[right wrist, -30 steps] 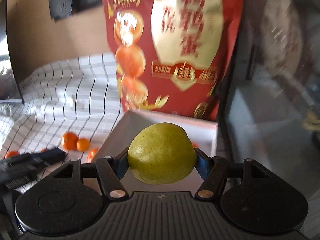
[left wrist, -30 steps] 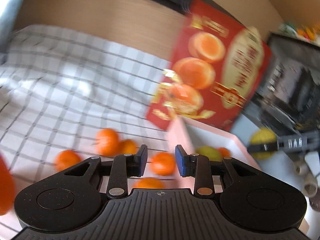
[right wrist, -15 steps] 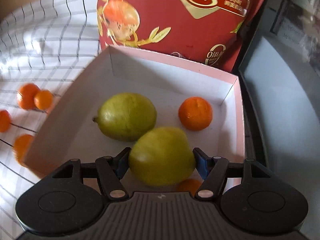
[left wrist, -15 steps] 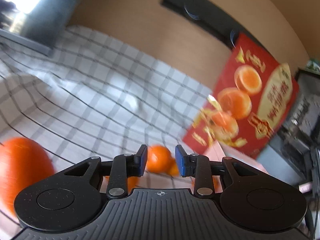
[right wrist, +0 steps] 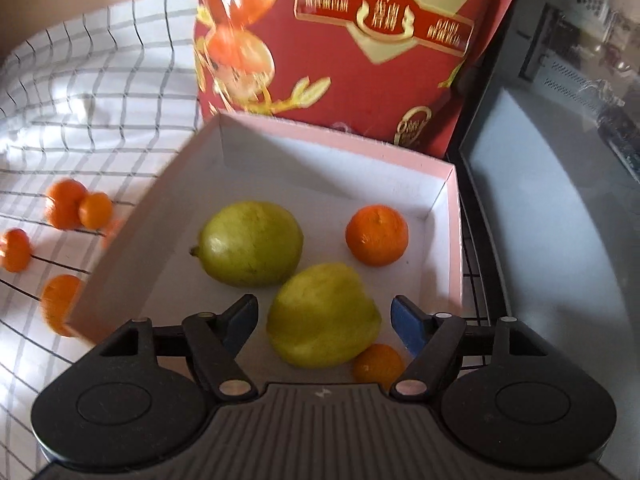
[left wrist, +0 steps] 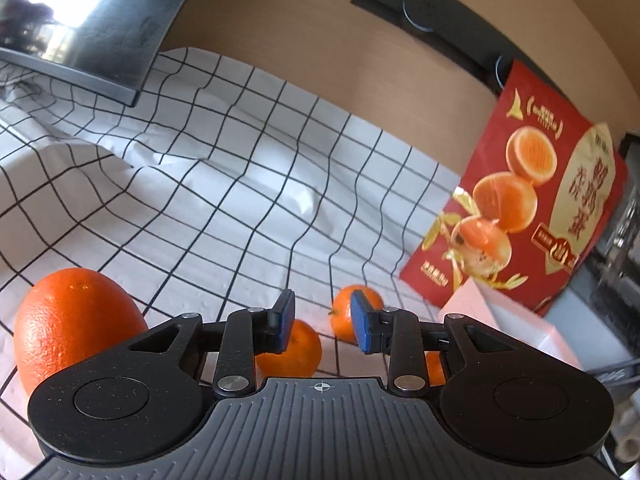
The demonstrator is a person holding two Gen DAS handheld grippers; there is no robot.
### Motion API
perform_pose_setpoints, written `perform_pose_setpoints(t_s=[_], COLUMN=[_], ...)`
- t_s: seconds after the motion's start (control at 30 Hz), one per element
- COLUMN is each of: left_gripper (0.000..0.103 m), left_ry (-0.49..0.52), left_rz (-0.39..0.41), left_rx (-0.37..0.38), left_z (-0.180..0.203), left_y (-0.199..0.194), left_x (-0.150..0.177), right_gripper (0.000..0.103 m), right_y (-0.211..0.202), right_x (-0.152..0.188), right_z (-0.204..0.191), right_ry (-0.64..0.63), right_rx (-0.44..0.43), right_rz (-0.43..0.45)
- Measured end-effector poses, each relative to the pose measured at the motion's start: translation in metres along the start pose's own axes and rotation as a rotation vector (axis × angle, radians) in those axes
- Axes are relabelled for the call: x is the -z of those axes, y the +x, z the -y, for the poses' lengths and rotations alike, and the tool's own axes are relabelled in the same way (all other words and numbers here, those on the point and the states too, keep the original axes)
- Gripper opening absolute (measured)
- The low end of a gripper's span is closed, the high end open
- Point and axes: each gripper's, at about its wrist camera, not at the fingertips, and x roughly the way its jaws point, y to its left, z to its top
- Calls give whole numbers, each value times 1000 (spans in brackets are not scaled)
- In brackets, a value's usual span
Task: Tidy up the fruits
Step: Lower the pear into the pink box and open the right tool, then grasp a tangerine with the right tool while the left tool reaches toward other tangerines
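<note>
Now pear point(right wrist: 322, 316) loose between opening right tongs point(right wrist: 324, 322), inside box point(right wrist: 450, 240).

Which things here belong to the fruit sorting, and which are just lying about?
Part of the job: pears, mandarins, big orange, pink box.

Lying about: red snack bag, checked cloth, monitor.

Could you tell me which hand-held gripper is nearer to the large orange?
Left. The left hand-held gripper sits beside the large orange; the right hand-held gripper is over the box.
</note>
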Motion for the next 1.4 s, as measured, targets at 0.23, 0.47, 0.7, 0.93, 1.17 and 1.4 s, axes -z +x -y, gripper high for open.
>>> perform_pose_setpoints(t_s=[0.23, 0.47, 0.7, 0.93, 1.17, 1.4], left_gripper=[34, 34, 34, 34, 34, 32], left_ry=[13, 79, 6, -2, 14, -49], left_rz=[-7, 17, 61, 51, 117, 146], left_rx=[-9, -47, -39, -23, -55, -107], left_z=[0, 8, -5, -4, -1, -13], left_y=[2, 3, -4, -3, -14, -20], left_x=[2, 7, 1, 0, -1, -7], right_gripper=[76, 78, 49, 49, 70, 77], right_y=[-40, -56, -39, -10, 22, 54], right_x=[6, 11, -11, -37, -46, -52], right_z=[-27, -78, -159, -181, -167, -192], right_ry=[-67, -157, -286, -191, -39, -8], right_rx=[-59, -176, -108, -200, -282, -287], right_rz=[130, 214, 246, 172, 99, 87])
